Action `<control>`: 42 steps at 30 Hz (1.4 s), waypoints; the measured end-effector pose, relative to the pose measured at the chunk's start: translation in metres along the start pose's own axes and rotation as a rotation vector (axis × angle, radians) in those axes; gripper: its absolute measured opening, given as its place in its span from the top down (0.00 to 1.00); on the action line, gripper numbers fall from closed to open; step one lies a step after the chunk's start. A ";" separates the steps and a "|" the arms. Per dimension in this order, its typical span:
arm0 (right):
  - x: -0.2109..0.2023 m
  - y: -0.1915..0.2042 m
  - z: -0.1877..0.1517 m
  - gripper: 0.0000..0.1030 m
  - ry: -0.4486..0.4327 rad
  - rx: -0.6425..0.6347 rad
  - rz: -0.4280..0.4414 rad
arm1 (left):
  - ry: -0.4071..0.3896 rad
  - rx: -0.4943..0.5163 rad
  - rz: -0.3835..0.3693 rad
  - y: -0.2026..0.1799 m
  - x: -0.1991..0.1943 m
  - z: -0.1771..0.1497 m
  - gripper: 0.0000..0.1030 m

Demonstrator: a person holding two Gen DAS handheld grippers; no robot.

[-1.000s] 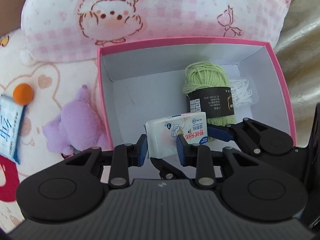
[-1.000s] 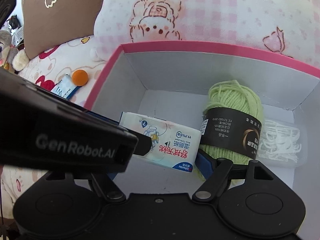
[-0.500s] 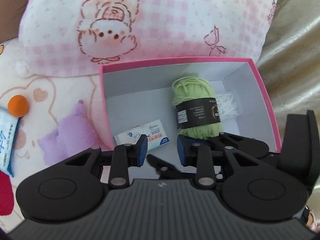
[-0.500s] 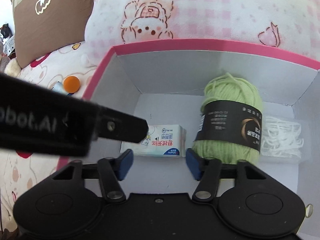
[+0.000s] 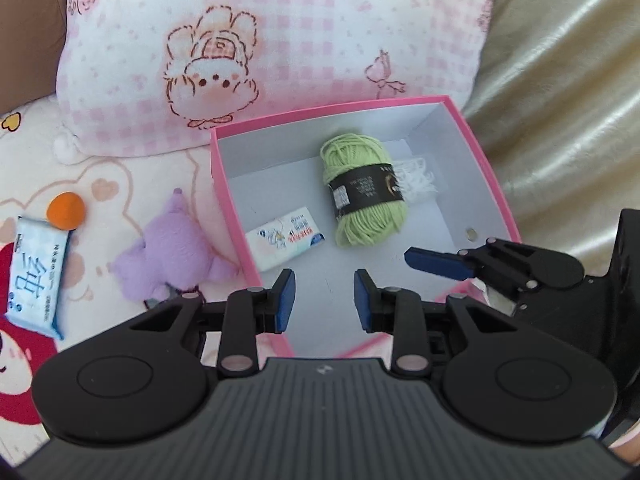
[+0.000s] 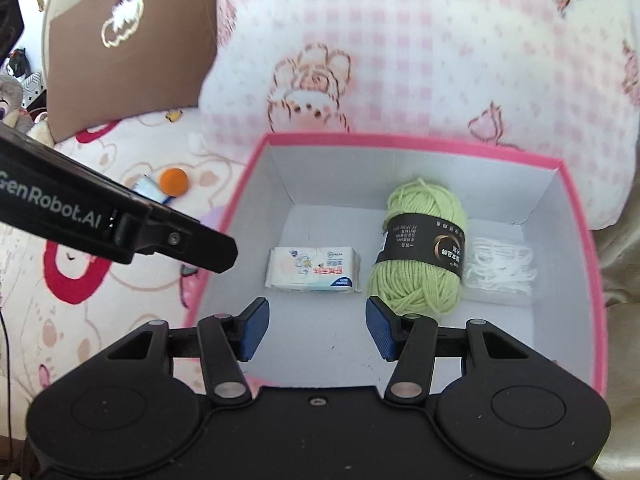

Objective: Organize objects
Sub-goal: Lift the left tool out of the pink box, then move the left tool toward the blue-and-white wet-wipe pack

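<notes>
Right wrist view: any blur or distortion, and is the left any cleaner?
Right wrist: pillow smeared, yarn skein label readable, fisheye bows the pink box. Left wrist: mildly soft, glare on the beige fabric.

Readable print in my two wrist views

On my left gripper's [image 6: 224, 252] black arm I can read "GenRobot.AI" in grey letters. The blue wipes pack [image 5: 36, 276] on the bedspread carries large white Chinese characters I can't make out. The small tissue pack [image 6: 314, 270] in the box has red-and-blue print, and the yarn's [image 6: 420, 248] black band [image 6: 424, 246] has white text and a gold ring logo, all too small to read.
</notes>
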State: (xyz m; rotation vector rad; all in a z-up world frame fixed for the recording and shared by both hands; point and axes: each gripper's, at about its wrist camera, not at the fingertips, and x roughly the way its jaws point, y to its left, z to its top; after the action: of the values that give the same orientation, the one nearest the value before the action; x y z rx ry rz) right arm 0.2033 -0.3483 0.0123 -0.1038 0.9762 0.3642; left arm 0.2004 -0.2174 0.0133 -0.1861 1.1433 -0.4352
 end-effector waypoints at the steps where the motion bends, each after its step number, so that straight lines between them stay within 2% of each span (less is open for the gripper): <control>1: -0.005 0.004 0.000 0.44 -0.008 -0.003 -0.004 | -0.007 0.014 0.007 -0.001 -0.008 -0.002 0.71; 4: -0.022 0.016 0.000 0.44 -0.026 -0.019 -0.026 | -0.015 0.053 0.038 -0.003 -0.029 -0.010 0.71; 17: -0.088 0.073 -0.010 0.44 -0.051 -0.051 -0.043 | -0.026 0.132 0.048 0.006 -0.108 -0.047 0.69; 25: -0.113 0.105 -0.014 0.43 -0.059 -0.086 -0.017 | -0.035 0.153 0.043 0.017 -0.146 -0.065 0.68; 32: -0.133 0.142 -0.015 0.42 -0.099 -0.140 0.012 | -0.087 0.164 0.037 0.030 -0.181 -0.076 0.63; 37: -0.138 0.169 -0.012 0.41 -0.128 -0.175 0.052 | -0.102 0.133 0.032 0.050 -0.200 -0.087 0.62; 42: -0.133 0.196 -0.007 0.36 -0.159 -0.230 0.084 | -0.119 0.121 0.056 0.072 -0.211 -0.097 0.60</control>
State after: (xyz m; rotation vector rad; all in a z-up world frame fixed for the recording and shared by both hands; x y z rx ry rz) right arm 0.0627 -0.2008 0.1335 -0.2400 0.7807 0.5535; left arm 0.0575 -0.0548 0.1245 -0.0733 1.0002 -0.4359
